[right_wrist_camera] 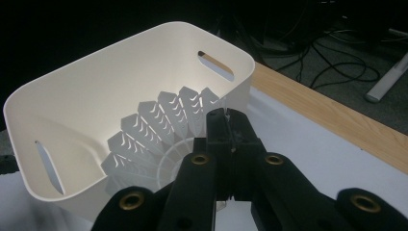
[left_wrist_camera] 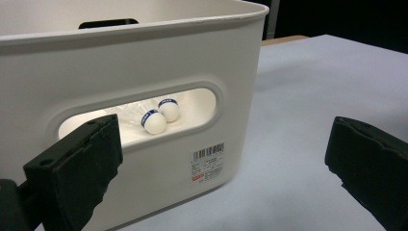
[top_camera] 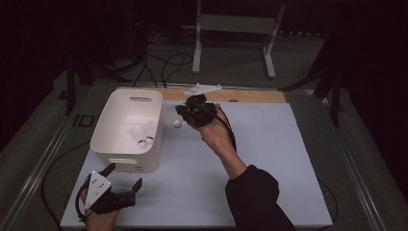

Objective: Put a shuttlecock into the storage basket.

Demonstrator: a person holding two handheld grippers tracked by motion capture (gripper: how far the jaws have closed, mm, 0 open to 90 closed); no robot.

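A white plastic tub (top_camera: 111, 109) stands at the left of the table, with two shuttlecocks (top_camera: 141, 142) lying inside. Through its handle slot, their white corks with blue bands (left_wrist_camera: 154, 121) are visible. My right gripper (top_camera: 185, 111) hangs beside the tub's right rim and is shut on the skirt edge of a white plastic shuttlecock (right_wrist_camera: 159, 130); its cork (top_camera: 177, 123) points down toward the table. In the right gripper view the jaws (right_wrist_camera: 228, 120) meet over the skirt, with the tub (right_wrist_camera: 96, 96) behind. My left gripper (top_camera: 126, 175) rests open near the tub's near wall (left_wrist_camera: 144, 62), holding nothing.
A pale mat (top_camera: 269, 144) covers the table, with a wooden strip (top_camera: 260, 95) along the far edge. Cables (top_camera: 163, 62) and a metal stand (top_camera: 235, 24) sit on the floor beyond. A barcode label (left_wrist_camera: 208, 161) marks the tub's near wall.
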